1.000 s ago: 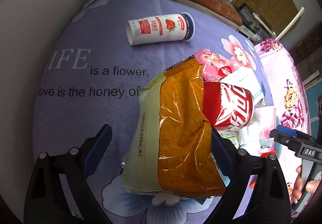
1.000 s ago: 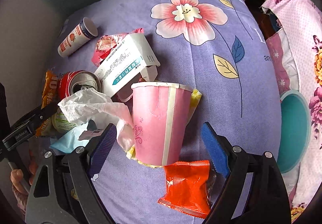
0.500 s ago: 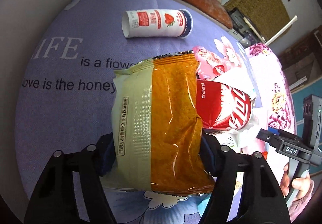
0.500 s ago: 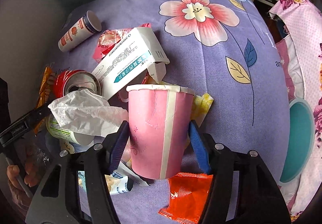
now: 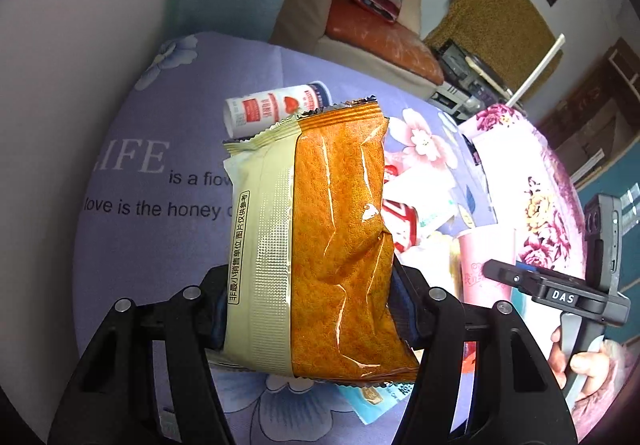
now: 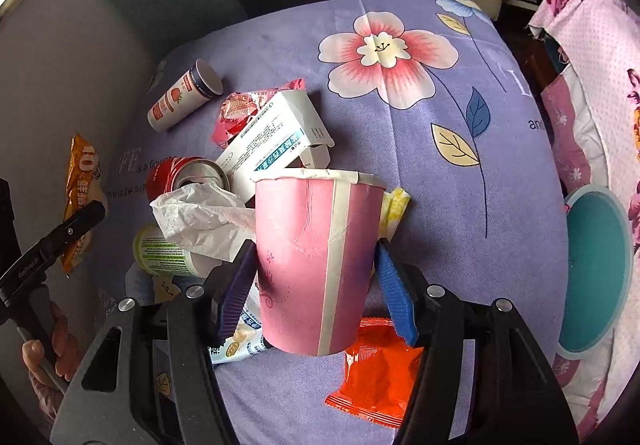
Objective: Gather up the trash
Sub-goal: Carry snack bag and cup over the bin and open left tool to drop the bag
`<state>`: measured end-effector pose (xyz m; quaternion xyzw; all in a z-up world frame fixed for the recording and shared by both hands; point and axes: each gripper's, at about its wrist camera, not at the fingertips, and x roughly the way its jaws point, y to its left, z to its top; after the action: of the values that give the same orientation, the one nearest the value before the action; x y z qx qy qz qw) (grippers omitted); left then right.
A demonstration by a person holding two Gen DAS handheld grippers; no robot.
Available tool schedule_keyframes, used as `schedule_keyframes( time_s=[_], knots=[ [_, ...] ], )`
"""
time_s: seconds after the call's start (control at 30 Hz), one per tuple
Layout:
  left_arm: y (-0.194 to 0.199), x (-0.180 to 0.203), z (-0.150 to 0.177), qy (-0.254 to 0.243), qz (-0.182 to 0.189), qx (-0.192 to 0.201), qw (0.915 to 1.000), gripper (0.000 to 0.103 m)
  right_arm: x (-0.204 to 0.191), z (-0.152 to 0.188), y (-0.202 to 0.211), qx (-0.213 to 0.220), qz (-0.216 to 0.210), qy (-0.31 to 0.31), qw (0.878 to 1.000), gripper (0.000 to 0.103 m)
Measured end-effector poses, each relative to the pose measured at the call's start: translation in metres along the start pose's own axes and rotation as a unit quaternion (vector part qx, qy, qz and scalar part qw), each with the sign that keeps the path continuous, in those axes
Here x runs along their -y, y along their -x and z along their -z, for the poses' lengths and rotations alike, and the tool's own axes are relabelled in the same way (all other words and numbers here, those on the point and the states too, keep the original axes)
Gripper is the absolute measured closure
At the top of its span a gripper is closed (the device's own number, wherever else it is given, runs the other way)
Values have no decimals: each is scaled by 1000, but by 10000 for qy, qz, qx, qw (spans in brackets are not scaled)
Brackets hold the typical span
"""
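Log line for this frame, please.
left gripper: shut on snack bag | right gripper: shut on pink cup | can, box on table

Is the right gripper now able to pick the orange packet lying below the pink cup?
Probably not yet. The right gripper is already shut on the pink cup, and the cup hangs over the orange packet, so the jaws are occupied.

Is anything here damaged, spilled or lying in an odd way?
No spill shows. The red can lies on its side, as does the strawberry cup. The white carton has its end flap torn open. A crumpled tissue rests over the can.
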<state>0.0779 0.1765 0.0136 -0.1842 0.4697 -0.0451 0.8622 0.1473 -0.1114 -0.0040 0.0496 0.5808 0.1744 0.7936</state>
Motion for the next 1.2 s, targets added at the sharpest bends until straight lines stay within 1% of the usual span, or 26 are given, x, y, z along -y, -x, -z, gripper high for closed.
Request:
schedule_keyframes(
  time_s=[0.13, 0.3, 0.57, 0.77, 0.93, 1.07, 1.2],
  knots=[
    [-6, 34, 2, -279, 101, -74, 9995, 40, 12, 4, 15, 164, -46, -126, 9998, 45],
    [-18, 75, 10, -576, 233, -234, 9978, 40, 39, 14, 36, 364, -90, -350, 9987, 45],
    [-43, 152, 26, -1302, 369, -483, 9896, 40, 90, 37, 63, 697, -203, -830, 9939, 45],
    [-70, 208, 43, -1823, 388, -774, 9794, 40, 136, 56, 76, 892, -249, -1227, 9881, 45],
    [-90, 259, 57, -2291, 368, -934, 9682, 40, 184, 73, 86, 1066, -278, -1707, 9791, 45],
    [-107, 298, 67, -2605, 397, -1030, 9592, 40, 218, 88, 95, 1212, -82, -1959, 9731, 45],
    [-125, 330, 79, -2818, 466, -1167, 9512, 40, 246, 100, 102, 1324, 33, -2155, 9675, 45]
  ],
)
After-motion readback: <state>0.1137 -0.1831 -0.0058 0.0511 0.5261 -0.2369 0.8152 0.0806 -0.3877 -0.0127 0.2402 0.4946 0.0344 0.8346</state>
